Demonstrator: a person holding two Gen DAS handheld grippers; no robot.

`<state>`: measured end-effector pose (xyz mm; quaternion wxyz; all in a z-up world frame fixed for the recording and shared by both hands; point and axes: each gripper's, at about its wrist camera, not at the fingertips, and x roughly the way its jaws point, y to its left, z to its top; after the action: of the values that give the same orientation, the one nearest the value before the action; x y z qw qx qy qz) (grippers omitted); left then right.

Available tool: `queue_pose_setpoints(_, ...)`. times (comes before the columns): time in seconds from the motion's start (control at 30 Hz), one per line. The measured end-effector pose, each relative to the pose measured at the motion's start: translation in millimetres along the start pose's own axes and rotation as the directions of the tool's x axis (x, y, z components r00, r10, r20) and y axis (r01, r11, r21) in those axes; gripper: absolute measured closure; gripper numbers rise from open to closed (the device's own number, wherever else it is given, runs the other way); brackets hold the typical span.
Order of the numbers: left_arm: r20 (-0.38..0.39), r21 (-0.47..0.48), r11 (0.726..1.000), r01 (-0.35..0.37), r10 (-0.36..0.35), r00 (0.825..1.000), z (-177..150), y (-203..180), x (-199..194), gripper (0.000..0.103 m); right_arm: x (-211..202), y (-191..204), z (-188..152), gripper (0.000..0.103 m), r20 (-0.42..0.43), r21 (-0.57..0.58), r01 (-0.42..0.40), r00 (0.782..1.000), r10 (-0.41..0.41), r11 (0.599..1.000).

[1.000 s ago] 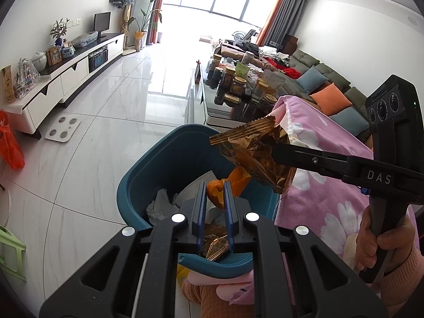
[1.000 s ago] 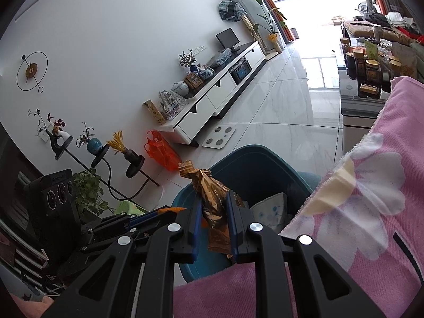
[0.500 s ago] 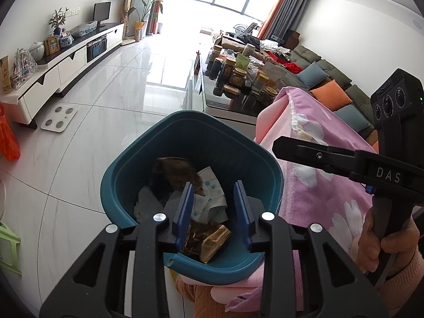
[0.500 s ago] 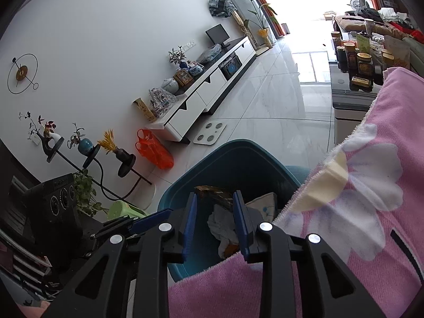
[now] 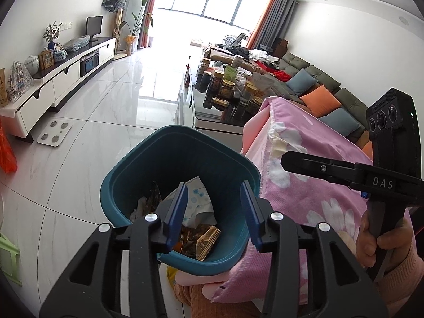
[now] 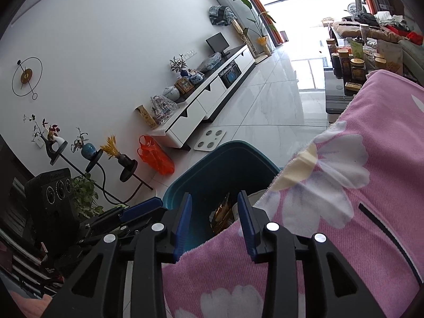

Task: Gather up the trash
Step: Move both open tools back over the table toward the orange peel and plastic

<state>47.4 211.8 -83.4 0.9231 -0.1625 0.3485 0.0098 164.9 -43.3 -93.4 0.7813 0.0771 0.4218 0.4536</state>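
While both claws, left claw [image 5: 213, 212] and right claw [image 6: 214, 222], gape wide, pink blanket [image 6: 344, 185] overlaps the teal bin [image 5: 132, 185].

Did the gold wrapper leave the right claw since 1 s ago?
Yes. The gold wrapper dropped from between the pads into the teal bin. Right claw now open, over the bin beside the pink cloth.

Bright daylight, strong fisheye warp

Your window [image 5: 201, 8] at upper centre blows out white, glare streaks the floor [image 5: 111, 98], and the frame edges bend and darken at the corners.
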Motion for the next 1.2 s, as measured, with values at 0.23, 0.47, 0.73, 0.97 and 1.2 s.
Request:
queue_pose_setpoints(0.23,0.021,0.064,0.996,0.065,-0.067,0.998,-3.0,-29.1,-11.9,0.056,-51.7,-2.1,-14.9,0.063,0.083,-0.025,0.039,0.996,-0.037,0.999)
queue_pose_setpoints(0.47,-0.021,0.164,0.97,0.177,-0.176,0.984,-10.4,-81.2,-5.6,0.052,-111.9,-21.8,-40.6,0.06,0.162,0.001,0.146,0.976,-0.144,0.989)
queue_pose_setpoints(0.73,-0.101,0.264,0.913,0.309,-0.293,0.951,-25.1,-151.1,9.7,0.051,-188.6,-53.5,-79.4,0.06,0.261,0.102,0.276,0.92,-0.294,0.956)
queue_pose_setpoints(0.97,-0.162,0.34,0.854,0.394,-0.36,0.919,-38.9,-209.3,20.9,0.044,-249.8,-99.3,-118.0,0.06,0.291,0.284,0.385,0.838,-0.462,0.878)
queue_pose_setpoints(1.2,-0.217,0.404,0.801,0.441,-0.384,0.897,-49.8,-262.0,38.9,0.043,-268.6,-130.1,-158.7,0.06,0.228,0.406,0.445,0.796,-0.56,0.798)
